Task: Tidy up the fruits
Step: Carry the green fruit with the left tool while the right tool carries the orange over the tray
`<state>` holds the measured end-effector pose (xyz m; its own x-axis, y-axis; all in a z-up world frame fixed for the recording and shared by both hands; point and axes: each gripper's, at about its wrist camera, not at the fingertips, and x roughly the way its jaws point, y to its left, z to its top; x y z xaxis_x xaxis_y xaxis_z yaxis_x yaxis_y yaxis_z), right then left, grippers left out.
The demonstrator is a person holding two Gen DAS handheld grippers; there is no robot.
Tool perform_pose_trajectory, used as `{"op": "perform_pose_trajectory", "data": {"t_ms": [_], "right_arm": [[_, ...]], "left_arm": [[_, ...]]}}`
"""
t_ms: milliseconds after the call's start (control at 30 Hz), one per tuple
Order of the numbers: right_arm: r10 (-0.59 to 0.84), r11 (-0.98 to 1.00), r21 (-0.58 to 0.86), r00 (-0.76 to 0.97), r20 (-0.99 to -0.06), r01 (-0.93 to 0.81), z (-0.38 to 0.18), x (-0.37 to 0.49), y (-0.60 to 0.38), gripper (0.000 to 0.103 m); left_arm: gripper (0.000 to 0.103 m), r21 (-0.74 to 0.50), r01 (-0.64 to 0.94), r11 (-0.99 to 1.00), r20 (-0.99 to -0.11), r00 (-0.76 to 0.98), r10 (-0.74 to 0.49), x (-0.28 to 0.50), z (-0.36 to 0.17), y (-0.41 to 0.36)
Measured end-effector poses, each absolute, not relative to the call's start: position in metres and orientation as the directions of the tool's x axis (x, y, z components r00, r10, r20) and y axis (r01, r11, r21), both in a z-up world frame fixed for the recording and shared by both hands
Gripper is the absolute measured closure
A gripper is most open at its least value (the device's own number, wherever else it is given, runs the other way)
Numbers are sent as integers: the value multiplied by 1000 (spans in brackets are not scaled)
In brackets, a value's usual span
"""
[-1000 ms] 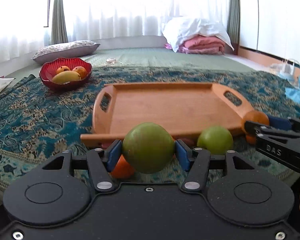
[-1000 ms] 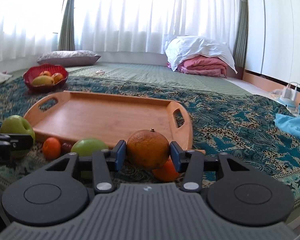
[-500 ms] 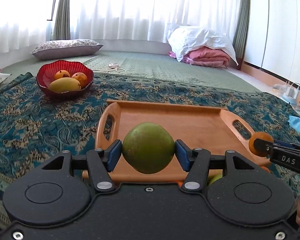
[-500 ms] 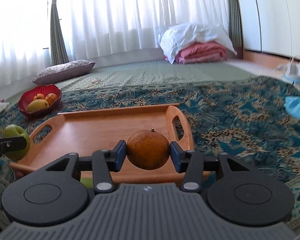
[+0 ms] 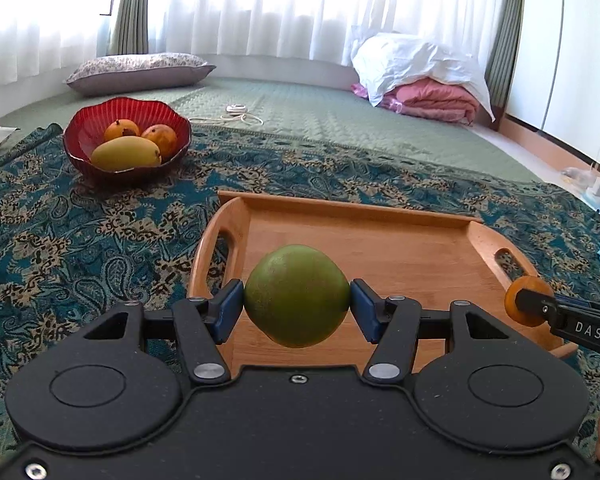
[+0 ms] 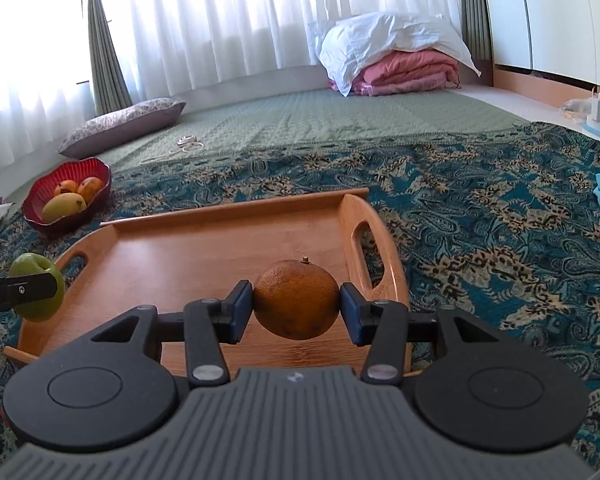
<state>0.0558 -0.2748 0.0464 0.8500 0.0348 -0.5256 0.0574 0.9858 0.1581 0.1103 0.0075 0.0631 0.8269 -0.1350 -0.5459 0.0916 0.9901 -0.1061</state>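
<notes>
- Both grippers have come up and forward since a second ago; the fruit I left on the cloth has dropped out of view.
- Below me, the teal paisley cloth [image 5: 100, 240] carries the rectangular wooden tray [image 5: 380, 240].
- Far left sits a red scalloped bowl [image 5: 84, 136] of mangoes.
- Left gripper [image 5: 297, 307] clamps the round green apple [image 5: 297, 307] over the tray.
- Right gripper [image 6: 297, 307] pinches the round orange [image 6: 297, 300] above the tray's right end.
</notes>
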Motion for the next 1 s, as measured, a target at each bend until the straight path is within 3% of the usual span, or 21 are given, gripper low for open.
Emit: {"op": "perform_pose_trajectory", "data": {"t_ms": [1000], "right_arm": [[11,996,81,841,-541,39,31,62,-264,51]], "left_arm": [[47,-95,64,993,-581,807,-108,134,35,5]]}}
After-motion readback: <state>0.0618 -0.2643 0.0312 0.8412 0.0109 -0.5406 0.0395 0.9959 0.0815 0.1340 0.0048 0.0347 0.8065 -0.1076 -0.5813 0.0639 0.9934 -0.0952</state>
